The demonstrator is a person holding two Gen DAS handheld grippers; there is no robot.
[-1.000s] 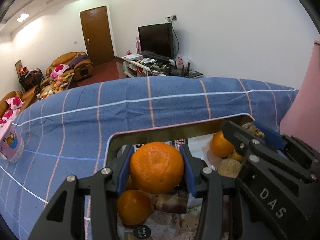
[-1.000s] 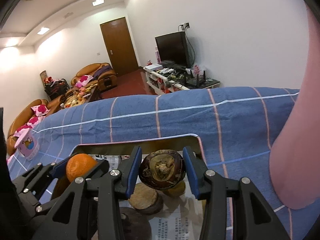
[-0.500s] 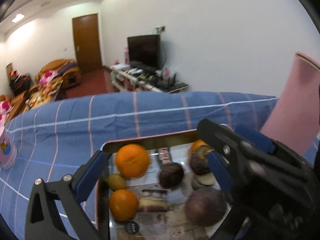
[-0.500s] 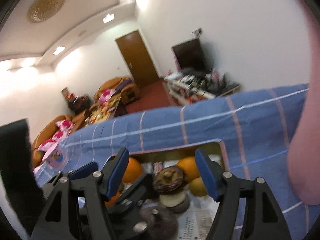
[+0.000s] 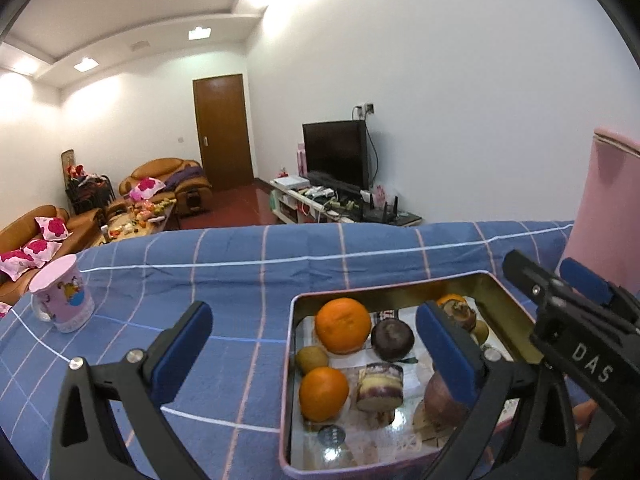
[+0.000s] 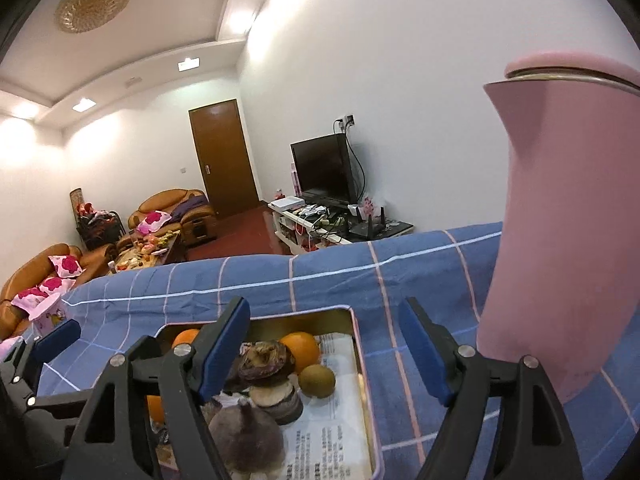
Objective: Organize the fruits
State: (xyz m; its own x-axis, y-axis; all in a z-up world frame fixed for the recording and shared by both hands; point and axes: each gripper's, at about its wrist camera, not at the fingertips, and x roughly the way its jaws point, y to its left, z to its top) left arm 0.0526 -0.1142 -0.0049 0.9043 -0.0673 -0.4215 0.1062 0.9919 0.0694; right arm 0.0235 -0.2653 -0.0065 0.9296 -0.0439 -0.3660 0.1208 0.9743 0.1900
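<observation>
A pink-rimmed metal tin (image 5: 286,376) lined with newspaper sits on the blue checked cloth. It holds a large orange (image 5: 343,331), a smaller orange (image 5: 323,393), a kiwi (image 5: 311,359), dark purple fruits (image 5: 392,339) and a cut chunk (image 5: 380,386). My left gripper (image 5: 314,354) is open and empty, raised above the tin's left side. My right gripper (image 6: 324,348) is open and empty above the tin (image 6: 364,384), over a brown fruit (image 6: 266,360), an orange (image 6: 302,346) and a kiwi (image 6: 317,380). The right gripper body (image 5: 576,344) shows in the left wrist view.
A tall pink jug (image 6: 568,240) stands on the cloth just right of the tin, also in the left wrist view (image 5: 612,216). A pink cartoon cup (image 5: 62,300) stands at the far left. The table's far edge (image 5: 320,228) runs behind the tin.
Both grippers opened: the left released its orange and the right its brown fruit into the tin. Both then lifted and drew back from the tin.
</observation>
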